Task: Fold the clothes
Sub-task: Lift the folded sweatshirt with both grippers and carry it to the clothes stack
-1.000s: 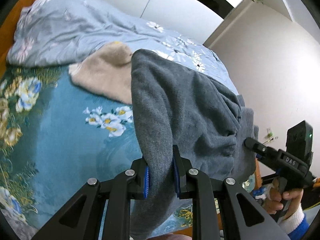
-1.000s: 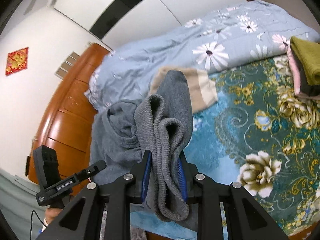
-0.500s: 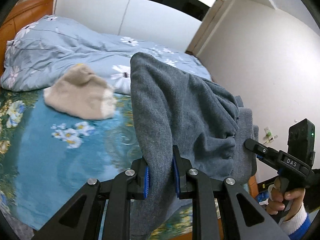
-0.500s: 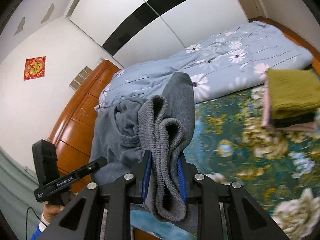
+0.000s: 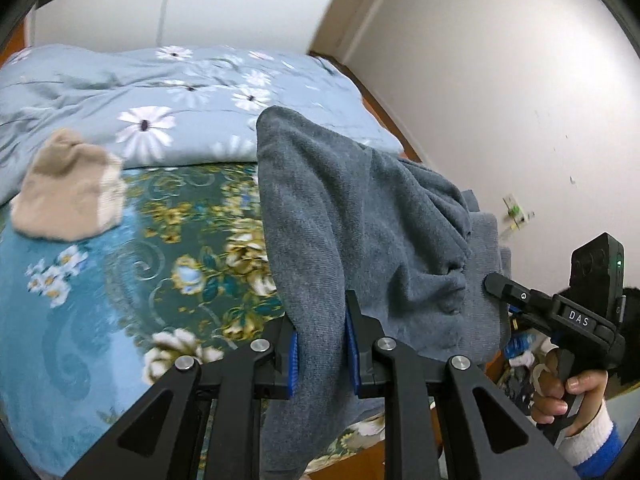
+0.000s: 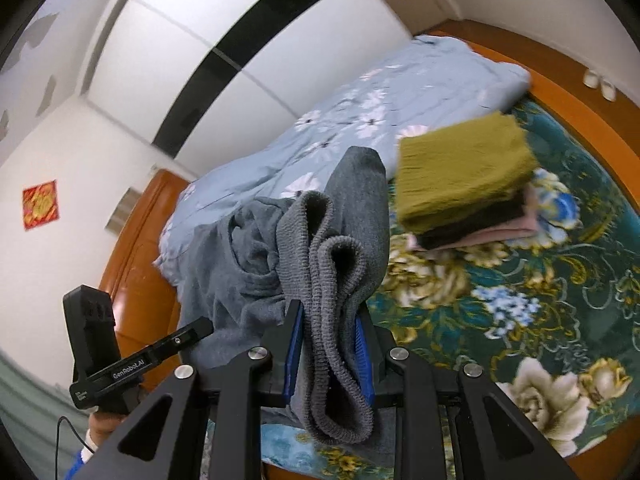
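Observation:
A folded grey sweater (image 5: 360,220) hangs in the air between both grippers above the bed. My left gripper (image 5: 320,344) is shut on one edge of it. My right gripper (image 6: 328,344) is shut on the bunched ribbed edge of the grey sweater (image 6: 320,264). In the left wrist view the right gripper (image 5: 496,282) comes in from the right, held by a hand. In the right wrist view the left gripper (image 6: 200,326) reaches the cloth from the left. A stack of folded clothes (image 6: 468,180), olive on top, lies on the bed.
The bed has a teal floral sheet (image 5: 100,300) and a crumpled light blue daisy quilt (image 5: 160,92) at the back. A beige garment (image 5: 68,196) lies at the left. An orange wooden bed frame (image 6: 136,280) and white walls surround the bed.
Both grippers have swept sideways across the bed with the sweater still held. The beige garment slid to the left of the left view; the folded stack moved toward the middle of the right view.

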A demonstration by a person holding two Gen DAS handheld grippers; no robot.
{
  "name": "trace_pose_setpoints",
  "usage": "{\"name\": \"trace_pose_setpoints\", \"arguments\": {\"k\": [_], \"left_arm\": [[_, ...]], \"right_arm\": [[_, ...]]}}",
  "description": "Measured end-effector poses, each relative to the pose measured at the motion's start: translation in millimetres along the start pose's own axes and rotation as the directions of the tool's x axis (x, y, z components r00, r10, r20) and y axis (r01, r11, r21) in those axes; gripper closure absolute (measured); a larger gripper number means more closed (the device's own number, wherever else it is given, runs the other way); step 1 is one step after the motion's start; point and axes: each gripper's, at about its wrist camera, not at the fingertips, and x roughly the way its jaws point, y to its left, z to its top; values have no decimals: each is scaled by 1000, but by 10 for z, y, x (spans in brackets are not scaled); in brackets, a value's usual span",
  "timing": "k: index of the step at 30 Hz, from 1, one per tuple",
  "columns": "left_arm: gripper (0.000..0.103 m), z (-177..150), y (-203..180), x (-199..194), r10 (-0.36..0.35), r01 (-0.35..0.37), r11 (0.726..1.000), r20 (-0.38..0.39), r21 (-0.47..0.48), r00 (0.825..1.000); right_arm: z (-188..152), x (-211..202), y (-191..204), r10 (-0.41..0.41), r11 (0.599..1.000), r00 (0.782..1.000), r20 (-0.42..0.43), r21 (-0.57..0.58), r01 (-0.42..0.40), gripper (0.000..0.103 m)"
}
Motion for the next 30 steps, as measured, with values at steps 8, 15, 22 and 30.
{"name": "trace_pose_setpoints", "arguments": {"k": [8, 15, 22, 30], "left_arm": [[83, 580, -298, 975, -111, 110, 994, -68, -19, 992], [83, 1185, -187, 1505, -127, 127, 992, -127, -9, 984], [83, 1739, -109, 1874, -106, 106, 994, -154, -7, 982], [83, 2070, 77, 2372, -39, 24, 996, -185, -84, 982]], "right_arm": [[625, 199, -667, -107, 992, 994, -34, 64, 109, 77], [1307, 487, -1052, -156, 983, 986, -67, 91, 161, 77], [1923, 771, -1304, -148, 980, 986, -75, 123, 157, 77], [2498, 1279, -1798, -110, 984, 985, -133, 128, 127, 77]]}}
